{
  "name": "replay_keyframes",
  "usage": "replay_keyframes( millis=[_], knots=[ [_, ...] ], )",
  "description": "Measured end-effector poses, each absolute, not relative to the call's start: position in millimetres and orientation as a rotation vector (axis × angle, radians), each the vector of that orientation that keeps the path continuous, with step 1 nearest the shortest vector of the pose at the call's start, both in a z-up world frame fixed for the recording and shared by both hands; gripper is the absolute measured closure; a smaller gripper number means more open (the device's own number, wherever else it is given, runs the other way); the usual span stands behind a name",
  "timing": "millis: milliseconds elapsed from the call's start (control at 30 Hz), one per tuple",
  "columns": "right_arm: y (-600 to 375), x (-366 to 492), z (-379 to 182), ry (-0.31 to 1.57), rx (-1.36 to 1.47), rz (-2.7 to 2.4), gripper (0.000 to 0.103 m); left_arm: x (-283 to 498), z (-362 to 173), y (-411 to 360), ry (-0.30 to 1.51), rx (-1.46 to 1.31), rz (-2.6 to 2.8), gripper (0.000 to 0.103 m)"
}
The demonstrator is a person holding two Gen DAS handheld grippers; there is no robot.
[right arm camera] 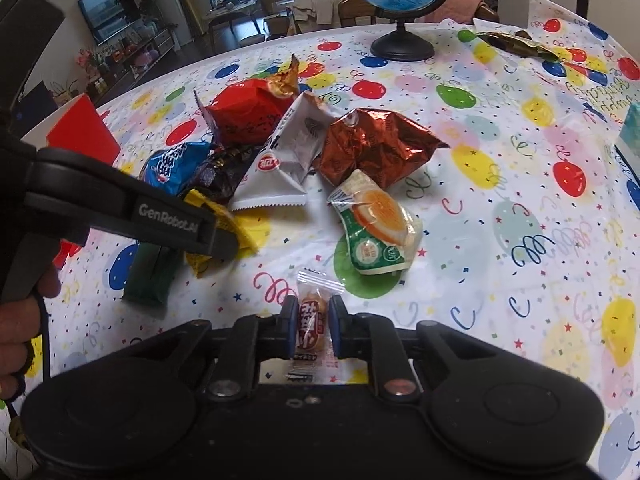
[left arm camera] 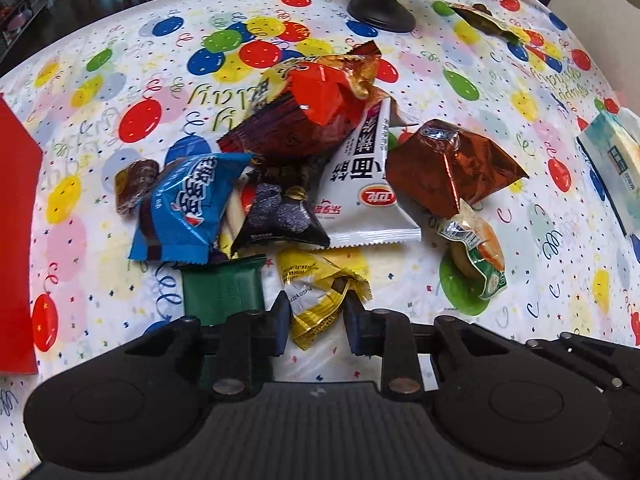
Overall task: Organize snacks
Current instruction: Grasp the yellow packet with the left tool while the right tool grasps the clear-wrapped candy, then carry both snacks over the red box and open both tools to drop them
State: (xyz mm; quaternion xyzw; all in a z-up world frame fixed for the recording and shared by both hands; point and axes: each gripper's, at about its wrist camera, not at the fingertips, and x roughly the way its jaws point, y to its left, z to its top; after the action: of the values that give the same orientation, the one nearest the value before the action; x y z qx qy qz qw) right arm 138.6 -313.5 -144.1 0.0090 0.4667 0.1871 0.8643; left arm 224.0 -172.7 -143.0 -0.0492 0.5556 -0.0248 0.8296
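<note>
A heap of snack packs lies on the balloon-print tablecloth: a red bag (left arm camera: 320, 92), a white packet (left arm camera: 360, 184), a copper foil bag (left arm camera: 452, 164), a blue packet (left arm camera: 188, 204), a dark packet (left arm camera: 276, 216), a green bar (left arm camera: 224, 288) and a green-orange pack (right arm camera: 376, 228). My left gripper (left arm camera: 316, 320) stands around a yellow packet (left arm camera: 316, 292), jaws closed onto its crumpled end; it also shows in the right wrist view (right arm camera: 224, 236). My right gripper (right arm camera: 312, 328) is shut on a small red-brown candy (right arm camera: 310, 328) in clear wrap.
A red box (left arm camera: 16, 220) stands at the left table edge. A globe on a black base (right arm camera: 402, 46) is at the back, a dark green packet (right arm camera: 516, 42) beyond it, and a teal tissue pack (left arm camera: 612, 164) at the right.
</note>
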Motion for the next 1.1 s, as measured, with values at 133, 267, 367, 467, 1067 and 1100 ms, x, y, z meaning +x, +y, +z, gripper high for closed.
replay_keyframes(
  millis=[133, 267, 367, 467, 1067, 1100],
  knots=[
    [-317, 135, -135, 0.958, 0.042, 0.384, 0.089, 217, -134, -168, 1.168, -0.117, -0.05, 0.077],
    [-316, 129, -122, 0.938, 0.059, 0.387, 0.089, 207, -122, -161, 1.157, -0.141, -0.042, 0.077],
    [-314, 123, -109, 0.917, 0.068, 0.392, 0.089, 197, -111, -154, 1.14, -0.152, -0.039, 0.077],
    [-309, 116, -94, 0.893, 0.078, 0.394, 0.089, 186, -97, -145, 1.114, -0.171, -0.04, 0.077],
    [-215, 88, -17, 0.792, 0.043, 0.502, 0.089, 125, -22, -49, 0.974, -0.25, 0.006, 0.076],
    [-207, 87, -14, 0.79, 0.042, 0.511, 0.089, 122, -20, -42, 0.968, -0.253, 0.012, 0.076]
  ],
)
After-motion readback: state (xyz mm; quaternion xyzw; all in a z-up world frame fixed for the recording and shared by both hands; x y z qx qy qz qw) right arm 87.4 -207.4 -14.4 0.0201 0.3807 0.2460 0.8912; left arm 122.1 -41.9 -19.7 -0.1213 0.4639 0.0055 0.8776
